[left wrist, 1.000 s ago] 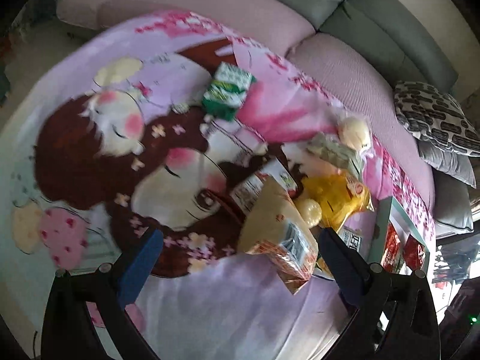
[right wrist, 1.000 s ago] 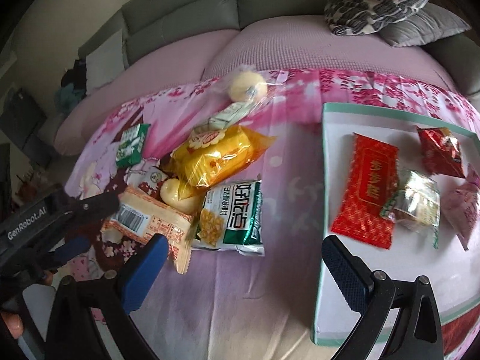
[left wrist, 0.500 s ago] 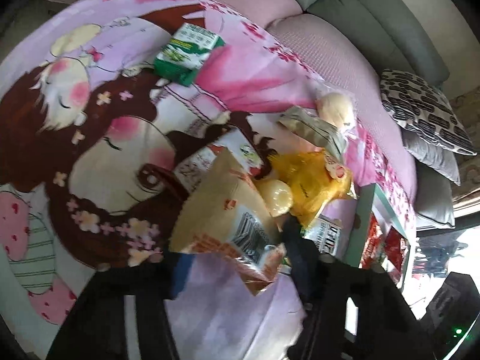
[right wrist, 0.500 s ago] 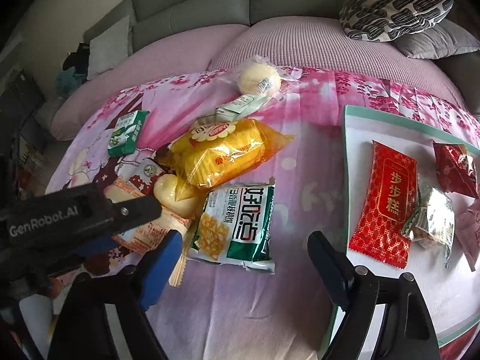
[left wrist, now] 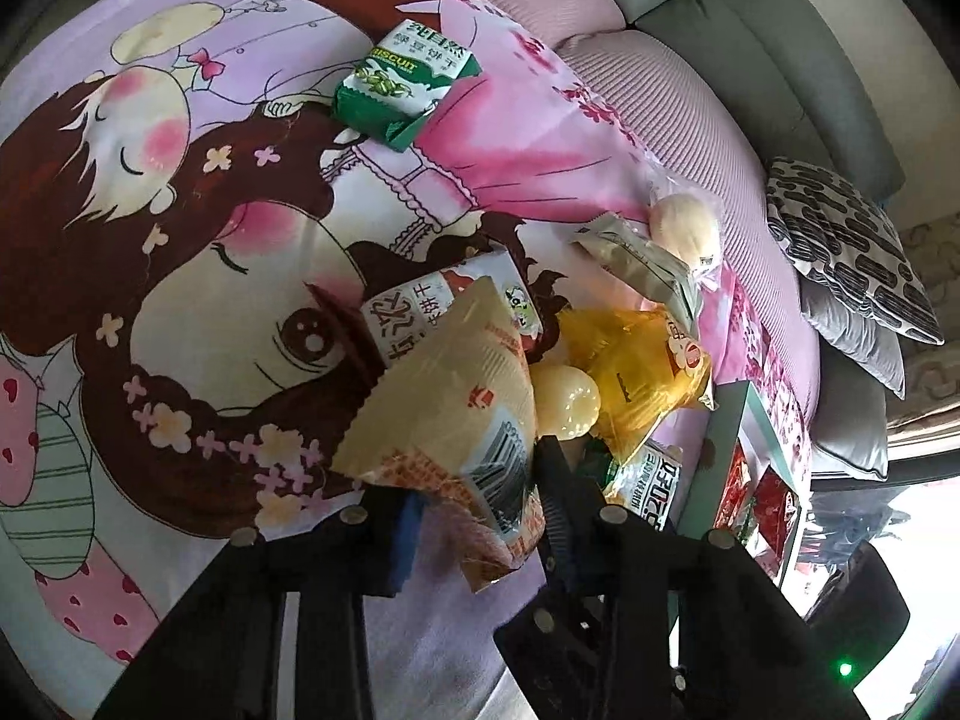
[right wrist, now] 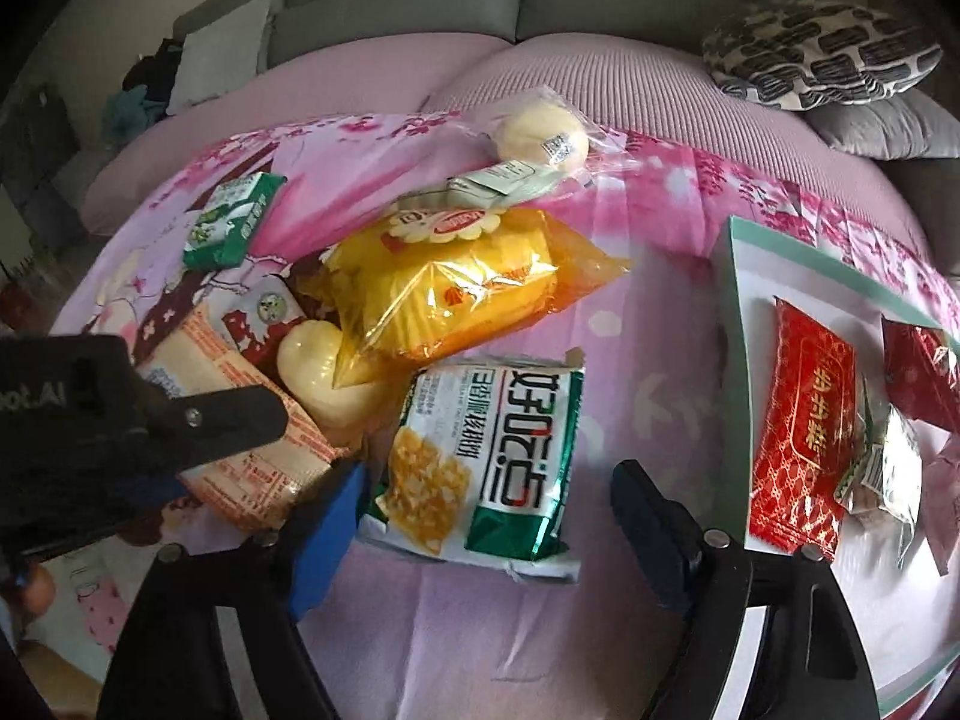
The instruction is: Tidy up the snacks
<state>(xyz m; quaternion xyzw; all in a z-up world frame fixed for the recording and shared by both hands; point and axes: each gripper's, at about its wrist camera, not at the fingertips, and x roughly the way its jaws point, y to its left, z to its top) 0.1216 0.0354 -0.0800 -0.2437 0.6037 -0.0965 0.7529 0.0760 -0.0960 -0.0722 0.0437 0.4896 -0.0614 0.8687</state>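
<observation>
Snacks lie in a heap on a pink cartoon bedsheet (left wrist: 180, 276). My left gripper (left wrist: 480, 510) is shut on the near end of a beige cracker packet (left wrist: 444, 414) with a barcode; it also shows in the right wrist view (right wrist: 240, 432). My right gripper (right wrist: 480, 516) is open, its fingers on either side of the near end of a green and white corn snack bag (right wrist: 486, 456). A yellow bag (right wrist: 456, 282), a pale round bun (right wrist: 312, 366) and a red and white packet (left wrist: 432, 306) lie close behind.
A white tray with a green rim (right wrist: 729, 360) at the right holds a red packet (right wrist: 804, 426) and other small packets. A green biscuit pack (left wrist: 408, 84) lies apart at the far left. A wrapped bun (right wrist: 540, 132) lies behind. Patterned cushion (right wrist: 822, 54) on the sofa.
My left gripper has moved forward and shut on the beige cracker packet. My right gripper has moved forward around the green and white bag, still open.
</observation>
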